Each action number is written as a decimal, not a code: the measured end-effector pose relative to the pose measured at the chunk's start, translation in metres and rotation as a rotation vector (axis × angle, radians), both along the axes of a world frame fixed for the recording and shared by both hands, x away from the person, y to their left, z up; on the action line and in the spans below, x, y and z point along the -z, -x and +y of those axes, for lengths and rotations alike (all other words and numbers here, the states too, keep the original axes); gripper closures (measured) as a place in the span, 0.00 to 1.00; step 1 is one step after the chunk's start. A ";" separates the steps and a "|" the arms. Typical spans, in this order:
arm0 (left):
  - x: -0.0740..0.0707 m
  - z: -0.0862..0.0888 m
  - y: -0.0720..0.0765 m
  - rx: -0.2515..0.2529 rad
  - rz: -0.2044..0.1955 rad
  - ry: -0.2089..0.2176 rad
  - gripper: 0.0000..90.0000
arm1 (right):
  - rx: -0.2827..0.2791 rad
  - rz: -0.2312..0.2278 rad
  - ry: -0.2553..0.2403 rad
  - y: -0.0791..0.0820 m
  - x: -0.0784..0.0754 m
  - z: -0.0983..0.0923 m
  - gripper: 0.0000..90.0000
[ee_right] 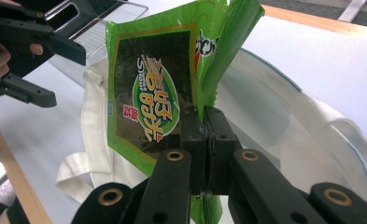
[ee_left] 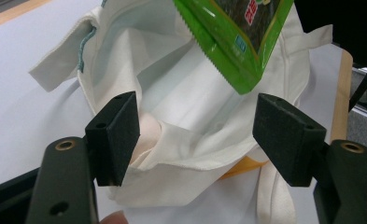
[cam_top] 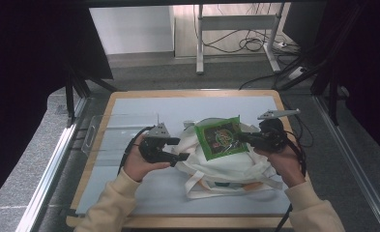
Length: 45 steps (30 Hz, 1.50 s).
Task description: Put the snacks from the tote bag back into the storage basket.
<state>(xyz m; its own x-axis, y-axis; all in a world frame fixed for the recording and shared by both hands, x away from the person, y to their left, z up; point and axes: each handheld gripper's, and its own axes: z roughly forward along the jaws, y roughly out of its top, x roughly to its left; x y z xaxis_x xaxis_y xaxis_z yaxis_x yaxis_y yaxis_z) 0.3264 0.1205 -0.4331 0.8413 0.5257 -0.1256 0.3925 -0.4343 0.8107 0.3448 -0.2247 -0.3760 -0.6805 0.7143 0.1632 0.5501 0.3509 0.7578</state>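
High cam overhead, faces fwd/down; both gripper cams close-up, share white bag [ee_left: 190, 116], opposite sides.

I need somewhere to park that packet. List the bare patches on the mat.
Free: the mat's far strip, between the white tote bag and the table's far wooden edge, and the near strip before the bag's straps. Crowded: the middle, where both claws, the green snack packet and the bag meet; the clear tray takes the left edge.

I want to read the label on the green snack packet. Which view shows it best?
The right gripper view: the green snack packet faces the camera close up, print legible. The high view shows it small above the white bag; the left gripper view catches one corner.
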 end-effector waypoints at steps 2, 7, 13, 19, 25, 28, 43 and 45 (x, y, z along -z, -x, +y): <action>-0.001 -0.001 0.000 -0.001 -0.001 0.000 0.35 | -0.016 -0.002 0.007 -0.001 0.001 0.002 0.97; 0.000 -0.003 -0.001 -0.001 0.001 -0.003 0.34 | -0.047 -0.004 0.014 -0.006 0.005 0.006 0.97; 0.000 -0.007 -0.006 -0.004 0.007 -0.009 0.34 | -0.085 -0.021 0.004 -0.012 0.005 0.006 0.97; -0.006 -0.008 -0.012 -0.017 0.017 0.008 0.34 | -0.124 -0.031 0.017 -0.015 0.005 0.006 0.97; -0.017 -0.015 -0.016 -0.010 0.011 0.004 0.34 | -0.156 -0.049 0.037 -0.015 0.005 0.007 0.97; -0.023 -0.018 -0.020 0.004 0.004 0.011 0.34 | -0.169 -0.055 0.043 -0.014 0.005 0.008 0.97; -0.024 -0.037 -0.041 0.172 0.084 -0.045 0.49 | -0.280 -0.108 0.045 -0.011 0.002 0.019 0.97; -0.022 -0.040 -0.040 0.187 0.086 -0.062 0.56 | -0.306 -0.131 0.046 -0.009 0.002 0.023 0.97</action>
<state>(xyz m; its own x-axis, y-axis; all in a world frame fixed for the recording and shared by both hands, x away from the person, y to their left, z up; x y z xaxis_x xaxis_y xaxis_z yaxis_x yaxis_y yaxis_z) 0.3668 0.0800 -0.4112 0.9126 0.3705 -0.1731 0.3667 -0.5542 0.7473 0.3539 -0.2020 -0.3780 -0.8777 0.4782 0.0327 0.3130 0.5201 0.7947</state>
